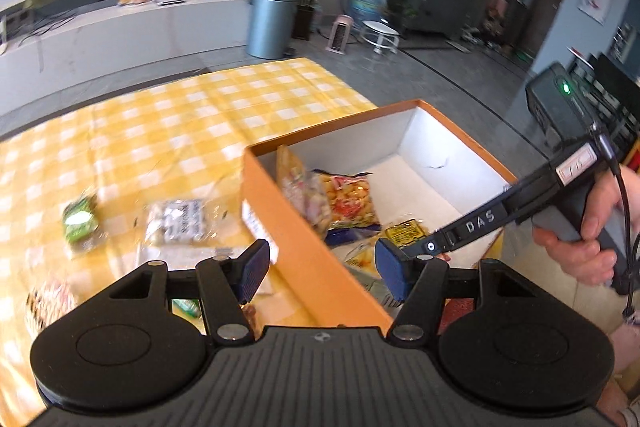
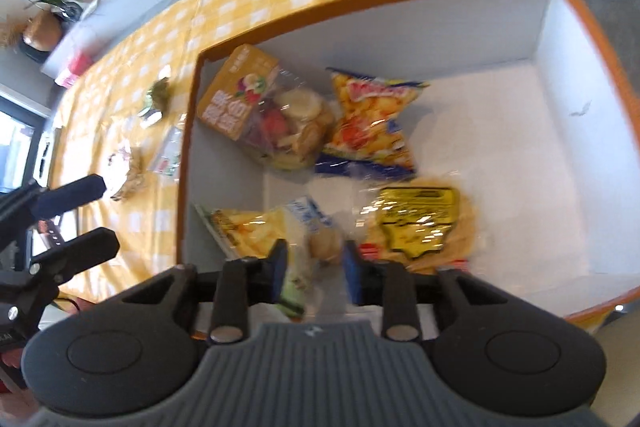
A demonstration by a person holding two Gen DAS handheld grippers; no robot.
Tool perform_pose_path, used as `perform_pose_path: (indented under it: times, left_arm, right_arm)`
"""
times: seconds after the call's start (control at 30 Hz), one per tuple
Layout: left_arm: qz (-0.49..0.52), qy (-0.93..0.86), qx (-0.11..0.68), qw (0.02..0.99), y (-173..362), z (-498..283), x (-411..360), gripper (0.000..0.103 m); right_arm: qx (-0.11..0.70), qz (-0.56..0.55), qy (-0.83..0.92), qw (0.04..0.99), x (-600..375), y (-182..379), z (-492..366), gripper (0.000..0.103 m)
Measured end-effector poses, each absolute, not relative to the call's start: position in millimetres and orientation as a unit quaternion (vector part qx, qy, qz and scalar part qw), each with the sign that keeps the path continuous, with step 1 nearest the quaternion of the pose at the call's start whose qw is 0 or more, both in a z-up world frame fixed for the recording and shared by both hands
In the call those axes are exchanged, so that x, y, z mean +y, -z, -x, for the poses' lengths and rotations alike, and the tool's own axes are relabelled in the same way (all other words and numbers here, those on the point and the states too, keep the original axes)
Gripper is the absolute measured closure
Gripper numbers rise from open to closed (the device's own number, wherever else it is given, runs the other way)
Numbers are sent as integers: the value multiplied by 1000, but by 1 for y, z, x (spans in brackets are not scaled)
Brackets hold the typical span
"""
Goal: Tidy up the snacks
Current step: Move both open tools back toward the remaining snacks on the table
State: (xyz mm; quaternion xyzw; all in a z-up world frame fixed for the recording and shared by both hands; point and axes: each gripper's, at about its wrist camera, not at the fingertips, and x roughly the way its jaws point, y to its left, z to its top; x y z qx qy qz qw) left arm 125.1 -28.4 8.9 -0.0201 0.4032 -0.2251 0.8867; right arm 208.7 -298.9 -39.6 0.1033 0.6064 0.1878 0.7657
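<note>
Partly behind right claw: blurred clear snack bag.

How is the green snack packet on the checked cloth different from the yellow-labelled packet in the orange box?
The green snack packet lies outside on the checked cloth; the yellow-labelled packet lies inside the orange box. The green snack packet lies apart from other snacks, while the yellow-labelled packet lies among several. The green one looks smaller, though blur limits certainty. Both are sealed snack packets, and neither gripper holds them.

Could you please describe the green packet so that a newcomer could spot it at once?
Start at the orange box on the yellow checked cloth. Look left of the box, past the clear packet beside it. The green packet lies there, the only green wrapper on the cloth.
</note>
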Motion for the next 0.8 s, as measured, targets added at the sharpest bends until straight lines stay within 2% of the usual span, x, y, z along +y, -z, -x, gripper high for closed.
perform_pose_path:
  times: [0.17, 0.33, 0.4, 0.47, 0.57, 0.8]
  left_arm:
    - [45, 197, 412, 889, -3, -117, -11, 31]
    - [49, 180, 413, 892, 4, -109, 0, 31]
    - [45, 177, 408, 894, 4, -103, 2, 31]
    - [44, 174, 400, 899, 4, -96, 6, 31]
    - [46, 165, 387, 906, 4, -86, 11, 31]
    - [53, 124, 346, 929, 10, -56, 29, 31]
  right_arm:
    - [620, -120, -205, 748, -284, 57, -205, 93]
    - [627, -114, -208, 742, -272, 62, -202, 93]
    - [620, -108, -207, 749, -270, 56, -199, 88]
    - [605, -102, -209, 762, -268, 47, -194, 88]
    - [560, -75, -208, 798, -264, 26, -182, 84]
    - [387, 18, -208, 898, -230, -11, -131, 75]
